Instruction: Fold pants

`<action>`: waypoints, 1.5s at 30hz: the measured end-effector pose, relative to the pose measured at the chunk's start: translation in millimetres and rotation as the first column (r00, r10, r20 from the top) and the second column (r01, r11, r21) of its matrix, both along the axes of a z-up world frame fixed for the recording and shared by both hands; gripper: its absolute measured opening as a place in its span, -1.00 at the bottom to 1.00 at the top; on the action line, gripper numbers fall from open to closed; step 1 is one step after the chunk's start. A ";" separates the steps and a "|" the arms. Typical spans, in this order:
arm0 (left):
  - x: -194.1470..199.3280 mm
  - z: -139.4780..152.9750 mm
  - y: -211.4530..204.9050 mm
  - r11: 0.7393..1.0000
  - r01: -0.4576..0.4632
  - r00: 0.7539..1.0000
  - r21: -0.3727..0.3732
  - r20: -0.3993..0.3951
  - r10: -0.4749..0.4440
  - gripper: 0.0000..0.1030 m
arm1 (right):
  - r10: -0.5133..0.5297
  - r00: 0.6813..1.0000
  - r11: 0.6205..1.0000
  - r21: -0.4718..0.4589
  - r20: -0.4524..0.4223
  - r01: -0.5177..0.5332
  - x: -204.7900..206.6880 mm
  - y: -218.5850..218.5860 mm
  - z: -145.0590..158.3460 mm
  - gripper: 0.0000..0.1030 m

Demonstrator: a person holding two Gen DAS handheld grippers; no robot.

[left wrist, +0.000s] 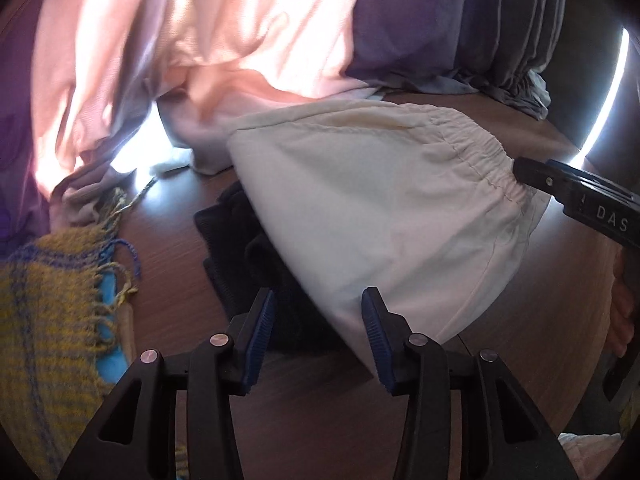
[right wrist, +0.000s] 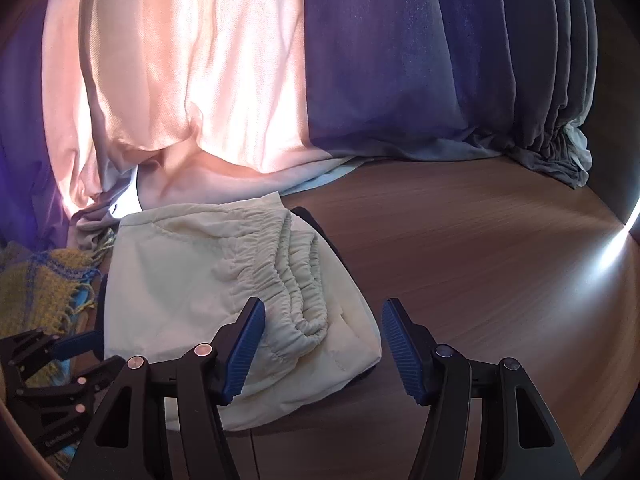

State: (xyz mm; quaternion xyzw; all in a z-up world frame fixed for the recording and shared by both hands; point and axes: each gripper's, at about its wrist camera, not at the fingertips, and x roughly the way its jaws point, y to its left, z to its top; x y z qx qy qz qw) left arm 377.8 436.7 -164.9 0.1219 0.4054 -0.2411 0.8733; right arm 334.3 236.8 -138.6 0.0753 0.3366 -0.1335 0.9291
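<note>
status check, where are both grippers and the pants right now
Left gripper open at the lower edge of the cream pants. Right gripper open by the waistband. Pants lie bunched on a dark garment; yellow scarf nearby.

— Where's the open room?

— Right of the pants (right wrist: 224, 304): bare table (right wrist: 480, 248) out to the edge.

— And the left?

— Crowded. A yellow blanket (right wrist: 36, 280) lies near the pants, with the left hand-held gripper (right wrist: 60, 350) low beside it.

— Behind?

— Curtains (right wrist: 224, 80) bunch onto the table, touching the pants' far edge.
</note>
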 end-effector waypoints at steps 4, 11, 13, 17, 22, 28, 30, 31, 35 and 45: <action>-13.0 18.6 8.2 0.997 -0.043 0.999 -0.058 0.026 0.044 -0.14 | 0.005 1.000 1.000 -0.001 0.022 -0.005 -13.3 -1.0 6.3 0.20; -47.3 63.5 -2.1 0.990 -0.081 0.984 -0.112 0.150 0.098 0.17 | 0.080 0.993 0.997 0.002 0.089 -0.080 -42.1 -1.5 29.9 0.45; -55.9 72.9 -6.8 0.987 -0.092 0.978 -0.131 0.172 0.114 0.29 | 0.105 0.988 0.995 -0.009 0.114 -0.104 -52.6 -3.6 37.4 0.48; -77.5 86.3 -21.3 0.978 -0.145 0.962 -0.152 0.209 0.175 0.38 | 0.146 0.980 0.989 -0.022 0.133 -0.144 -67.0 -13.2 49.2 0.55; -104.6 95.1 -41.2 0.967 -0.186 0.947 -0.174 0.229 0.224 0.52 | 0.206 0.968 0.978 -0.052 0.144 -0.200 -92.3 -31.2 62.0 0.59; -143.9 98.0 -70.7 0.959 -0.218 0.931 -0.179 0.258 0.259 0.58 | 0.250 0.954 0.967 -0.087 0.167 -0.239 -122.9 -58.5 71.5 0.61; -157.6 98.0 -79.1 0.953 -0.235 0.924 -0.190 0.262 0.280 0.59 | 0.260 0.951 0.965 -0.089 0.169 -0.248 -131.9 -66.9 72.8 0.61; -164.9 98.0 -84.1 0.951 -0.241 0.922 -0.196 0.261 0.287 0.59 | 0.267 0.949 0.963 -0.089 0.170 -0.255 -136.2 -71.5 73.5 0.61; -191.9 97.0 -102.9 0.942 -0.267 0.908 -0.204 0.273 0.317 0.60 | 0.284 0.944 0.958 -0.092 0.166 -0.272 -155.2 -89.2 73.2 0.61; -253.4 93.6 -139.0 0.918 -0.335 0.883 -0.212 0.269 0.384 0.61 | 0.357 0.920 0.933 -0.102 0.163 -0.344 -210.1 -132.2 72.4 0.61</action>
